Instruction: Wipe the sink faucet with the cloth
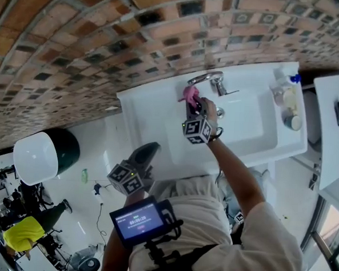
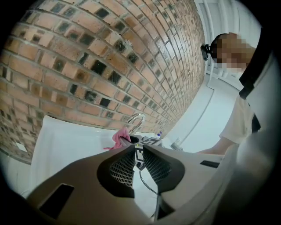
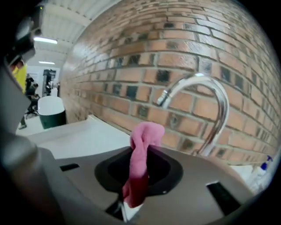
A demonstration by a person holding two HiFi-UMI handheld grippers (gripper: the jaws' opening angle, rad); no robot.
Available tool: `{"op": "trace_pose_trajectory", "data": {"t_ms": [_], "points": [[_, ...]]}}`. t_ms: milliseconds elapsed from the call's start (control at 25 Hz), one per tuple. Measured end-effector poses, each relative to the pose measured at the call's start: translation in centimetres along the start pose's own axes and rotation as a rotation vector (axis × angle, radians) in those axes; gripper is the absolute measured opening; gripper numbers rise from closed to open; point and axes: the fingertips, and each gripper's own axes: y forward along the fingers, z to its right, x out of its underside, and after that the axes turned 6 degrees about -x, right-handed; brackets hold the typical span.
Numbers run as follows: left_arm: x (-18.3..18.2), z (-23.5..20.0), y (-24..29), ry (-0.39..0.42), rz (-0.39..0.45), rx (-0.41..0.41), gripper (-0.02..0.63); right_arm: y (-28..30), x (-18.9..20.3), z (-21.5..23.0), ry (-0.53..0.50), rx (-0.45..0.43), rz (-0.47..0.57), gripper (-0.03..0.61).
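Note:
A chrome faucet (image 1: pixel 205 78) arches over the white sink (image 1: pixel 148 111) against the brick wall. My right gripper (image 1: pixel 193 105) is shut on a pink cloth (image 1: pixel 190 93), held just below and in front of the spout. In the right gripper view the cloth (image 3: pixel 142 145) stands up from between the jaws, short of the faucet (image 3: pixel 210 99) and apart from it. My left gripper (image 1: pixel 145 155) hangs back at the sink's front edge. In its own view it (image 2: pixel 137 148) is shut with nothing between the jaws, and the cloth (image 2: pixel 120 137) and faucet (image 2: pixel 137 121) show ahead.
A bottle with a blue cap (image 1: pixel 285 82) and small containers (image 1: pixel 293 120) stand on the sink's right ledge. A green-and-white bin (image 1: pixel 45 153) sits on the floor to the left. A white counter (image 1: pixel 333 130) lies to the right. The brick wall (image 1: pixel 107 31) backs the sink.

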Motion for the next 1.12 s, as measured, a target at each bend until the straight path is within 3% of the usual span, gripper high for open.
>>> {"op": "trace_pose_trajectory", "data": {"t_ms": [80,200,360,480,600,680,800,880,1000,1120], "points": [[-0.2,0.1,0.0,0.004,0.002,-0.001,0.054,0.5,0.9,3.4,0.021,0.098,-0.019,0.071],[-0.4,0.2,0.3,0.006,0.003,0.002,0.054,0.9,0.1,8.2,0.133,0.212,0.011,0.071],[0.0,-0.1,0.6,-0.008,0.0,0.002,0.054,0.7,-1.3,12.1,0.272,0.295,0.031,0.071],[0.0,0.1,1.1,-0.012,-0.003,0.014,0.054,-0.5,-3.3,9.9,0.227,0.173,0.079,0.071],[-0.3,0.5,1.5,-0.008,-0.001,0.029,0.054,-5.4,-6.0,7.1,0.197,-0.001,0.238,0.071],[-0.7,0.6,1.8,0.004,0.004,0.036,0.054,-9.2,-6.6,8.6,0.24,-0.013,0.283,0.071],[-1.0,0.5,2.0,-0.007,0.011,0.043,0.054,-11.5,-6.3,14.0,0.224,0.019,0.198,0.072],[-1.0,0.3,1.9,0.003,0.001,0.044,0.054,-10.5,-6.0,17.1,0.148,-0.031,0.12,0.072],[-0.9,0.5,2.1,0.026,-0.013,0.046,0.054,-7.4,-4.2,20.0,-0.037,-0.158,-0.039,0.072],[-0.8,0.8,2.3,0.031,-0.017,0.045,0.054,-4.0,-0.2,20.9,-0.252,-0.258,-0.279,0.072]]}}
